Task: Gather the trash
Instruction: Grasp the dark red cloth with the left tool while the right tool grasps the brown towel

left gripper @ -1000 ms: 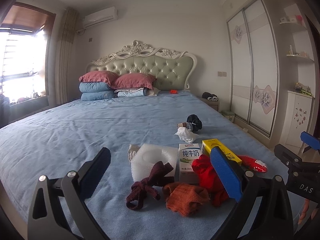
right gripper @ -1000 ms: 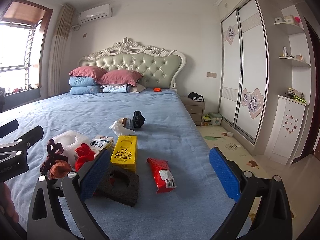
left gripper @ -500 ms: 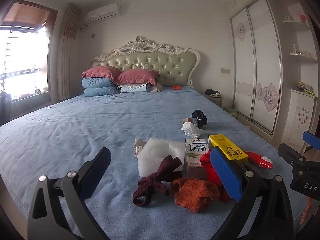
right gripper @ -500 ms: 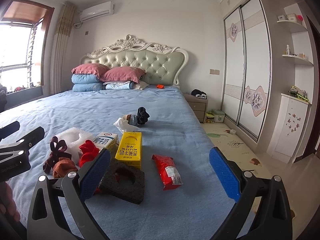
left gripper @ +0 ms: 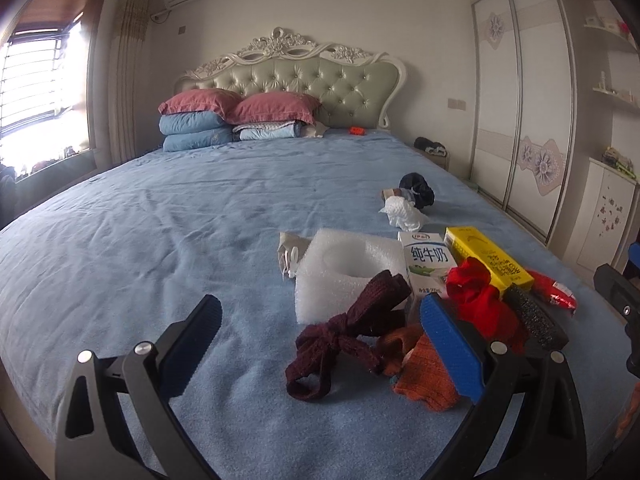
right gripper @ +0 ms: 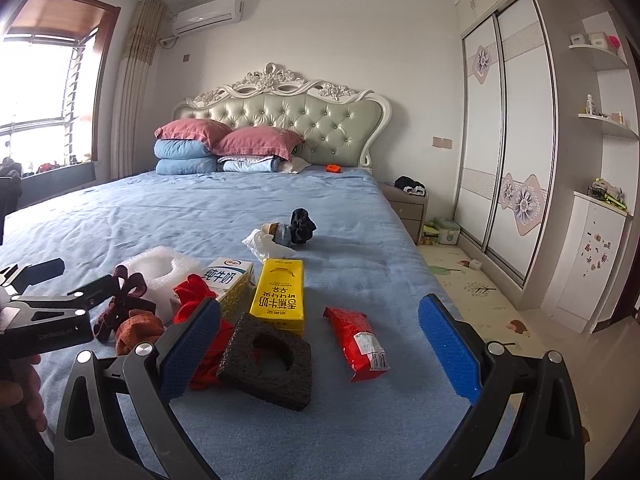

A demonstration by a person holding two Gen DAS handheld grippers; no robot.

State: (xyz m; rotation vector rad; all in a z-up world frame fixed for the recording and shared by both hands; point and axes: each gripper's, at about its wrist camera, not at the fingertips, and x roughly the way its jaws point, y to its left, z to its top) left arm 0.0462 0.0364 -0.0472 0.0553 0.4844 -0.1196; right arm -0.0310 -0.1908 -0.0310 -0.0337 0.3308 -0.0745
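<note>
Trash and clothes lie near the foot of the blue bed [left gripper: 140,220]. In the right wrist view there is a black foam block [right gripper: 268,364], a yellow carton [right gripper: 278,292], a red snack wrapper [right gripper: 358,338], a white milk carton [right gripper: 228,280], white foam [right gripper: 160,270] and crumpled tissue [right gripper: 262,244]. In the left wrist view the white foam [left gripper: 344,268], milk carton [left gripper: 426,262], yellow carton [left gripper: 486,258] and tissue [left gripper: 404,214] lie ahead. My left gripper [left gripper: 320,344] is open above a maroon knotted cloth [left gripper: 344,332]. My right gripper [right gripper: 320,344] is open above the black foam.
Orange cloth [left gripper: 424,368], red cloth [left gripper: 476,300] and a dark sock bundle [left gripper: 418,188] are mixed in. Pillows [left gripper: 236,116] are stacked at the headboard. A wardrobe [right gripper: 500,140] and nightstand [right gripper: 408,204] stand right of the bed, with a floor mat [right gripper: 468,292] below.
Both grippers have moved forward and a little lower toward the pile, so the items look larger. Both stay open and nothing on the bed has moved.
</note>
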